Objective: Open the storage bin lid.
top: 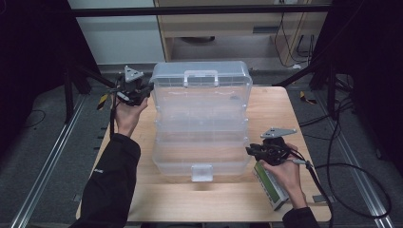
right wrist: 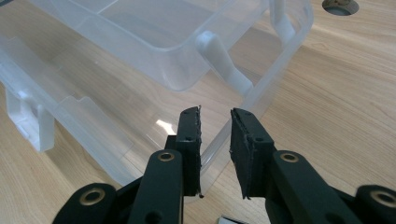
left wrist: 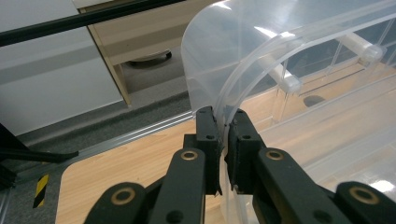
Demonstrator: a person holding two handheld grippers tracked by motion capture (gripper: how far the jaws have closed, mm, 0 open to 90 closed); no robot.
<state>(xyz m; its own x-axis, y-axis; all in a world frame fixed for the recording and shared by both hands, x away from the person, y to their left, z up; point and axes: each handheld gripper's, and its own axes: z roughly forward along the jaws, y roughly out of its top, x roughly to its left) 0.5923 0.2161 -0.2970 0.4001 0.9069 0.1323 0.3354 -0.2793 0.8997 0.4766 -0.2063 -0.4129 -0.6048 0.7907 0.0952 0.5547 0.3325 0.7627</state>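
With the left gripper point(left wrist: 224, 122) clamped on the storage box point(top: 201, 123) lid rim and the right gripper point(right wrist: 215, 122) narrowly open astride its lower wall, uneven pulling may drag the box across the desk point(top: 275, 107).

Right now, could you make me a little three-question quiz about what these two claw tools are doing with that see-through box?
1. True or false: the left gripper is shut on the lid of the clear plastic box.
2. Which lies on the table by the person's right hand? A) a roll of tape B) a small grey and green box C) a cup
3. Fill in: the right gripper has its jaws ____, astride the box's near edge.

Key: 1 true: its jaws pinch the curved lid rim. 2 B. 3 open: there is a gap on each side of the wall.
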